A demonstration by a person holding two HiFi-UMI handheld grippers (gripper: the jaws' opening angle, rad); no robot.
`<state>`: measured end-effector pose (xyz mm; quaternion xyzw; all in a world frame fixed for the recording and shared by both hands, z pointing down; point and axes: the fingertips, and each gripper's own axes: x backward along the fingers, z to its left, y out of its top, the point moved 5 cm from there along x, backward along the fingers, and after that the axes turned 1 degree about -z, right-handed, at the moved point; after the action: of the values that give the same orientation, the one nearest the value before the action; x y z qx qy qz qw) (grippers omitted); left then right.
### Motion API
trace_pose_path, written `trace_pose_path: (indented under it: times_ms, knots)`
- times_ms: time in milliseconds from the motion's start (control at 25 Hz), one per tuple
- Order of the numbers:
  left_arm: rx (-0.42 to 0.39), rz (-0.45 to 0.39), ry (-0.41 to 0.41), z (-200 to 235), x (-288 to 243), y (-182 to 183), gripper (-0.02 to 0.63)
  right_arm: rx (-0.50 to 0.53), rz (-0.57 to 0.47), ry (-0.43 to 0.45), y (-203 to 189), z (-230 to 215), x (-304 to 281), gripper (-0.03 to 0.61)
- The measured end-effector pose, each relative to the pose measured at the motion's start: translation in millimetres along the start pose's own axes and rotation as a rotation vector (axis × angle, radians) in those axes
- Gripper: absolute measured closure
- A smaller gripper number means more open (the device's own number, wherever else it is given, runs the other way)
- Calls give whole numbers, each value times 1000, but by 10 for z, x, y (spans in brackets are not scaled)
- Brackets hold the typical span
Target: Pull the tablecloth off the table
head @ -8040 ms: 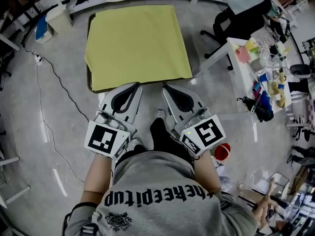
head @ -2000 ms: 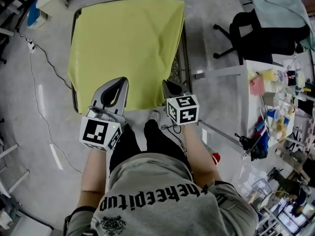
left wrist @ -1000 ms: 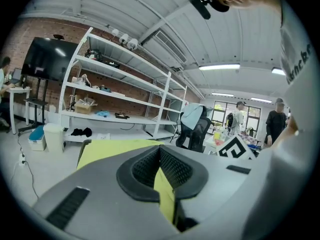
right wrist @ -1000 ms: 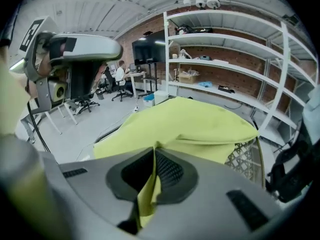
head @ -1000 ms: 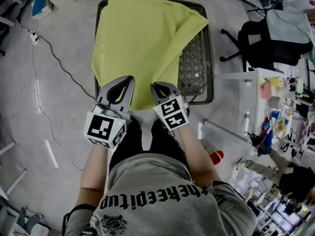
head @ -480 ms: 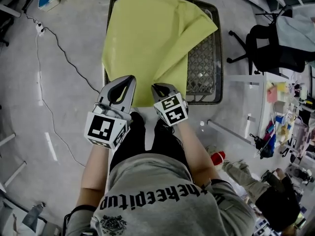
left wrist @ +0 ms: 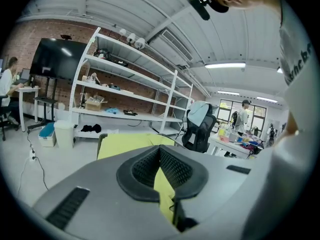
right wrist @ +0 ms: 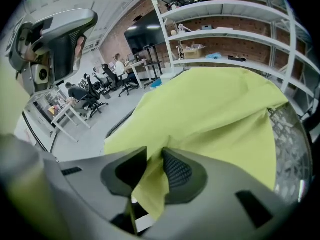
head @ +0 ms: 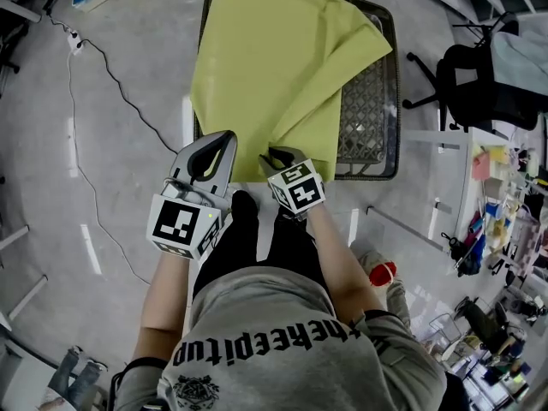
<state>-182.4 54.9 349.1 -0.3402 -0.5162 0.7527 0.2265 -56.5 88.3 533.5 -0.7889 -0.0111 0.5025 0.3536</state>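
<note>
The yellow-green tablecloth (head: 274, 67) lies askew on the black mesh table (head: 366, 101), its right side folded over so that the mesh on that side is bare. My left gripper (head: 221, 140) is at the cloth's near edge, shut on a fold of the tablecloth (left wrist: 162, 189) that runs down between its pads (left wrist: 176, 168). My right gripper (head: 276, 154) is beside it at the same edge, pointing steeply down. Its jaws have just been opening. The tablecloth (right wrist: 210, 109) still hangs in the gap of the right gripper (right wrist: 154, 160), loose from the left pad.
A black office chair (head: 479, 80) stands right of the table, with a cluttered white desk (head: 501, 187) beyond it. A cable (head: 111, 88) and power strip (head: 77, 41) lie on the floor at the left. A red object (head: 383, 272) sits by my right leg. Shelving (left wrist: 125, 94) lines the far wall.
The cloth has slid toward me and its right side has folded over, baring the mesh. The right gripper has dropped lower and its jaws have parted. The left gripper stays shut.
</note>
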Motion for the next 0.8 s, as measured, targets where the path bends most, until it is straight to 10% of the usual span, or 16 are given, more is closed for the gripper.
trace_pose_path:
  times_ms: [800]
  knots:
    - [-43,-30,-116,-182,-146,131,600,-110,-273,-105,429,-205,852,568]
